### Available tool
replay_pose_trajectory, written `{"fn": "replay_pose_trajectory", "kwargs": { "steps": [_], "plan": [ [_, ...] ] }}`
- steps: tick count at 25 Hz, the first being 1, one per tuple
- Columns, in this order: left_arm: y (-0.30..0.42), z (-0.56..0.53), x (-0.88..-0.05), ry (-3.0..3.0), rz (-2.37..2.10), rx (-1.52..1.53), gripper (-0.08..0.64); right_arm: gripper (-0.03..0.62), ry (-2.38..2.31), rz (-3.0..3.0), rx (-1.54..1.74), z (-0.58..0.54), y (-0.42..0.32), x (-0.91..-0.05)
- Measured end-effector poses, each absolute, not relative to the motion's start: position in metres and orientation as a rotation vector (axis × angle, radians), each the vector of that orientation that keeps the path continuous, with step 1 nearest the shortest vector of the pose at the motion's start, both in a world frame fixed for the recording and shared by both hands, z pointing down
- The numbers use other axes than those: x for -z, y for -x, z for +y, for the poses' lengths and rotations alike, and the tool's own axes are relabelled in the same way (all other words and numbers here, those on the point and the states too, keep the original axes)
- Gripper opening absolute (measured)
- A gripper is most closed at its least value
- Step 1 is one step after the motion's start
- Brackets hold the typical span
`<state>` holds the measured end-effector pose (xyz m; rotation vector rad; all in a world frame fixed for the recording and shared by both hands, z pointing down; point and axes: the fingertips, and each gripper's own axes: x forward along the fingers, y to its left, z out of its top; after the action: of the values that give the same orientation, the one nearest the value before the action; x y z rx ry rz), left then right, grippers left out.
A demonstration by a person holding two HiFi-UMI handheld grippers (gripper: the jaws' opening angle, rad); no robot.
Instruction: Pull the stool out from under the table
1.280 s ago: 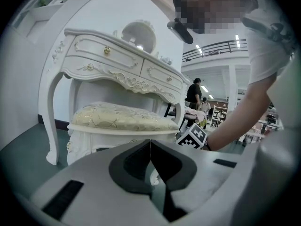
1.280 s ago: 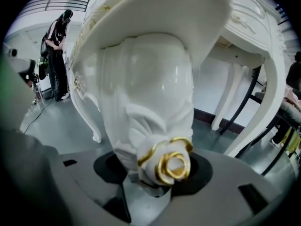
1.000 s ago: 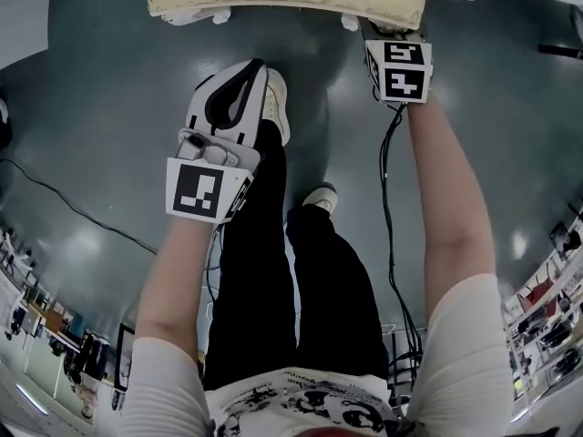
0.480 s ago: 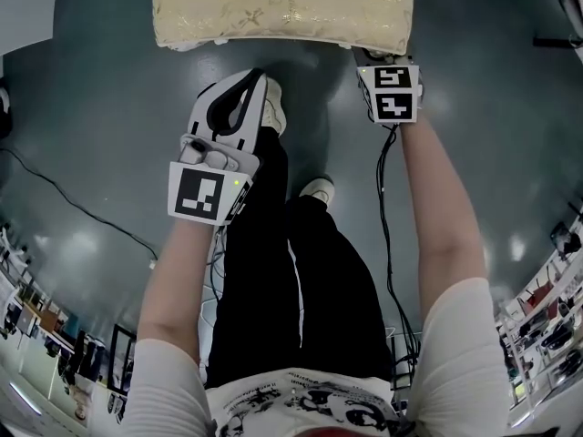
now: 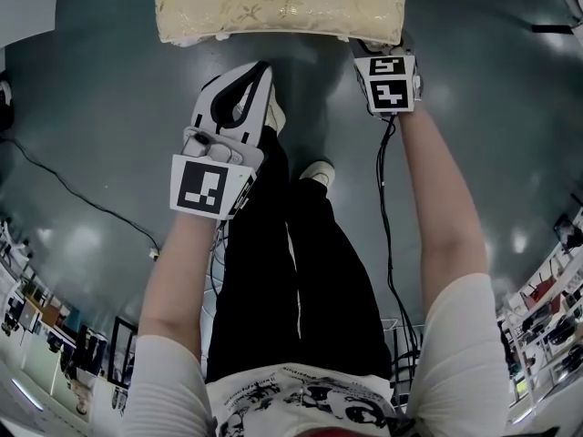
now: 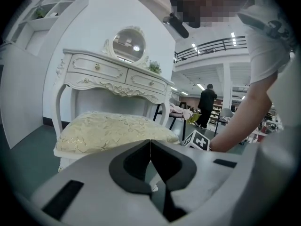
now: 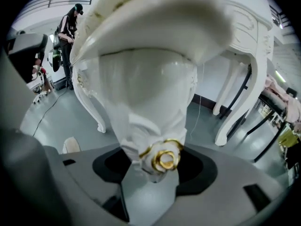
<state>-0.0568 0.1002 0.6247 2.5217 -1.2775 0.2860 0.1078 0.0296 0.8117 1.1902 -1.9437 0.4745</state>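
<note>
The right hand-held gripper point(image 7: 153, 150) is letting go: its jaws are opening, with the white carved stool leg point(image 7: 146, 98) standing between them, and the gold rose ornament point(image 7: 164, 159) on that leg sits right in the gap, with the pads no longer clearly pressing on it. In the head view this gripper reaches in under the near right corner of the stool point(image 5: 278, 7), its marker cube point(image 5: 390, 85) just outside the cushion's edge, and a black cable point(image 5: 387, 226) runs back from it along the person's forearm. The left hand-held gripper point(image 6: 149, 142) is clenched on nothing, its two tips meeting in a thin line. It hangs in the air over the person's pale shoe point(image 5: 274, 109), tips pointing at the stool and stopping just short of its front edge without touching. The stool has a cream cushion patterned in gold and stands on the dark glossy floor point(image 5: 109, 107) directly ahead of the person, whose black trousers point(image 5: 273, 271) fill the middle of the head view. Seen from the left gripper view, the cushion lies in front of and lower than the white ornate surface point(image 6: 113, 74) with its two drawers. An oval mirror point(image 6: 129, 42) and a small green plant point(image 6: 154, 67) stand on top of it. Further back, a person in dark clothing point(image 6: 207, 105) stands in a bright hall.
</note>
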Motion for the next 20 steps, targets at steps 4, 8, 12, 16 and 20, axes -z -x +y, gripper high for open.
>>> {"fn": "replay_pose_trajectory", "kwargs": {
  "steps": [4,8,12,16,20],
  "plan": [
    [0.059,0.112,-0.616,-2.485,-1.282,-0.26,0.021,0.273,-1.276,-1.83,-0.458,0.046,-0.117,-0.793],
    [0.058,0.116,-0.607,-2.487,-1.244,-0.29,0.021,0.222,-1.352,-1.763,-0.612,0.065,-0.121,-0.77],
    [0.057,0.104,-0.586,-2.508,-1.216,-0.317,0.021,0.051,-1.461,-1.715,-0.682,0.072,-0.132,-0.729],
    [0.062,0.08,-0.55,-2.512,-1.228,-0.303,0.021,0.026,-1.472,-1.765,-0.655,0.07,-0.121,-0.672],
    [0.066,0.053,-0.509,-2.516,-1.241,-0.295,0.021,0.02,-1.472,-1.845,-0.658,0.059,-0.103,-0.61]
  ]
}}
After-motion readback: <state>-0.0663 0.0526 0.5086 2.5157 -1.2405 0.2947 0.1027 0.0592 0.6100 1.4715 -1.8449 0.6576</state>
